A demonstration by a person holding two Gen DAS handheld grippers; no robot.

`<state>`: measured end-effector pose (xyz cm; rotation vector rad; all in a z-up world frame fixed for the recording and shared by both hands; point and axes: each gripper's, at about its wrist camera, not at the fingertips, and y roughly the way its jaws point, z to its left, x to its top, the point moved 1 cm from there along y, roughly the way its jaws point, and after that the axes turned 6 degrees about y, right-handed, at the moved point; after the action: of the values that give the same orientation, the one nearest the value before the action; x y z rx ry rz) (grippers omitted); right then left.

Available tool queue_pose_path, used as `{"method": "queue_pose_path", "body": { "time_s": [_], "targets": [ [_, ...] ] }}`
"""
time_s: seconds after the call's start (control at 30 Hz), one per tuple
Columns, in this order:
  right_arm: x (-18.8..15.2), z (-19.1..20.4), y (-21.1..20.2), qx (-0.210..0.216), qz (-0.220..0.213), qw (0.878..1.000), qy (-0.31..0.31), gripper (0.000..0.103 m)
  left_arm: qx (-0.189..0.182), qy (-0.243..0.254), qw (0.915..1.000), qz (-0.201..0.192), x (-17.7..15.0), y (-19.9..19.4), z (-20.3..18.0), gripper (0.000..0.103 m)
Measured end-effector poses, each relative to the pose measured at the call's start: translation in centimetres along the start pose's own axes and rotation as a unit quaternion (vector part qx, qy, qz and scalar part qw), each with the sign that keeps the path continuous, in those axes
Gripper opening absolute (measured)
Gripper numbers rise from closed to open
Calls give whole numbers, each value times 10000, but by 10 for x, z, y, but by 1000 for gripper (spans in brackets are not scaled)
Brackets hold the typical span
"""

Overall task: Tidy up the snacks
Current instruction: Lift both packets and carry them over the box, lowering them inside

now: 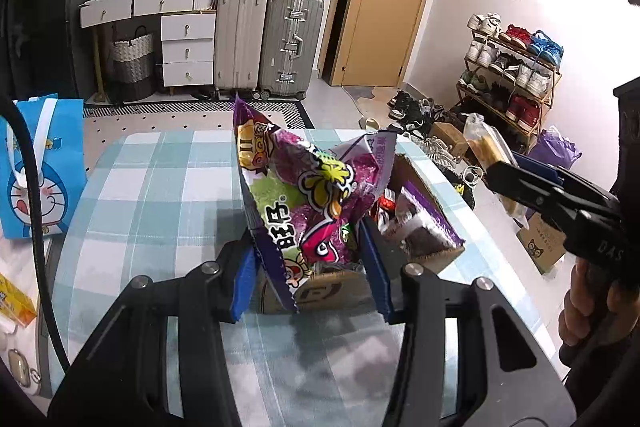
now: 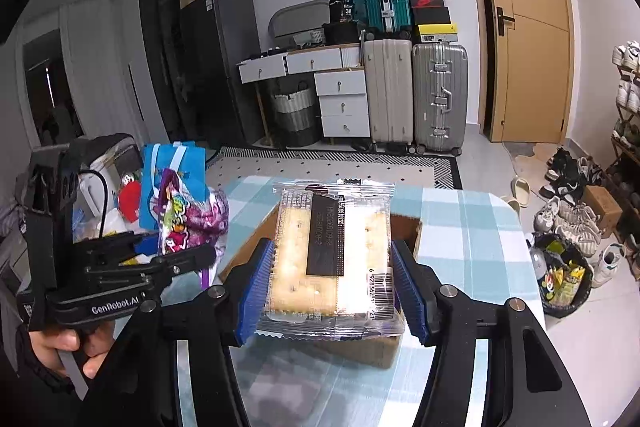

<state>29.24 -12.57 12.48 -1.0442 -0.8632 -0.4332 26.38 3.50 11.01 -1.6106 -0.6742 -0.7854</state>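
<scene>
I am holding one snack in each claw, both lifted above the cardboard box [image 1: 424, 223] that is standing on the table with the blue checked cloth [image 1: 152, 187].

My left claw [image 1: 310, 267] is pinching a purple candy bag [image 1: 312, 195] by its lower corner, its blue pads [image 1: 245, 281] pressed together on the crinkled film. The bag is standing up from the jaws toward twelve o'clock, because I am gripping only the sealed edge and the loose body is stiff enough to rise. In the right wrist view this same bag [image 2: 188, 223] is showing at nine o'clock, well apart from my other packet.

My right claw [image 2: 332, 287] is pinching a clear cracker packet [image 2: 332, 255] across its width, one pad on each long side. I am keeping it flat, I think, so that the crackers inside are not breaking. It is hovering right over the box [image 2: 404, 231], which is lying just under and behind it.

In the box, at about three o'clock from the candy bag, some purple and red packets [image 1: 412, 215] are already lying. I judge that I am sorting: taking these two out or bringing them in, I cannot tell which.
</scene>
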Motion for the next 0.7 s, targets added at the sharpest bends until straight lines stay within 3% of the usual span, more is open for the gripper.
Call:
{"method": "queue_pose_path", "body": {
  "time_s": [0.23,0.7],
  "targets": [
    [18,-10,22,123,48,9998,119,58,-15,-112,9999,65,13,31,4,44],
    [8,-20,74,258,244,9991,247,58,68,-74,9995,288,23,99,0,44]
  ]
}}
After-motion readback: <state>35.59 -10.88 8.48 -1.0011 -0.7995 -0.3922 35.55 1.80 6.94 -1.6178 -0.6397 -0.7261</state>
